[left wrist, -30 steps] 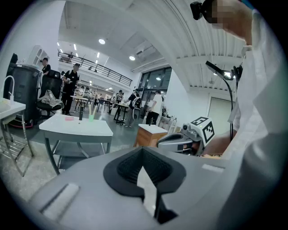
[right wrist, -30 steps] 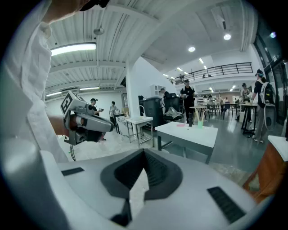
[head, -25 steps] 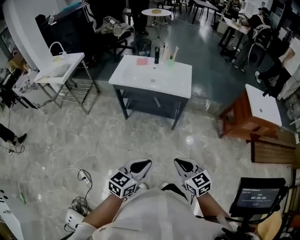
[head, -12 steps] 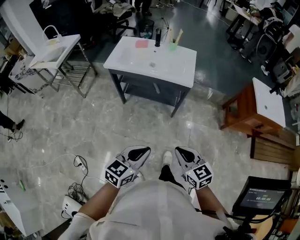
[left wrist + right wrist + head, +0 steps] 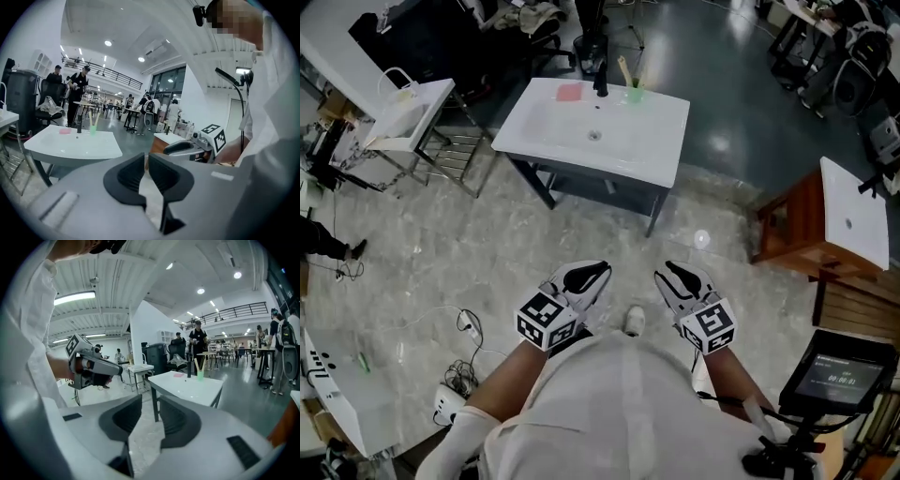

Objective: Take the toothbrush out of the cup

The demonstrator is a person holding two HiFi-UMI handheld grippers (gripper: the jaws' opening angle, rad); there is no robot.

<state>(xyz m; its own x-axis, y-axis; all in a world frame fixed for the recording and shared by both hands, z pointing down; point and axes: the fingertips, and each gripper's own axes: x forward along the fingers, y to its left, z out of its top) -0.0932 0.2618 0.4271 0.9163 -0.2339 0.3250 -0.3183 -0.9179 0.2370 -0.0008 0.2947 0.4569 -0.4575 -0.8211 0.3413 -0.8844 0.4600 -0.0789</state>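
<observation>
Your right gripper (image 5: 150, 403) has just been opening its jaws. They stand a little apart, with only floor showing through the gap. Ahead of the tips and slightly right, well apart from them, stands the white sink table (image 5: 187, 389). The green cup (image 5: 200, 375) holding the toothbrush (image 5: 197, 363) sits at its far edge. Your left gripper (image 5: 117, 368) hovers off to the left.

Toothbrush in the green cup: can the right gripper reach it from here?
Probably not yet: the right gripper, jaws just opening and empty, hangs by the person's body, with bare floor between it and the cup holding the toothbrush. Nothing blocks the way.
</observation>
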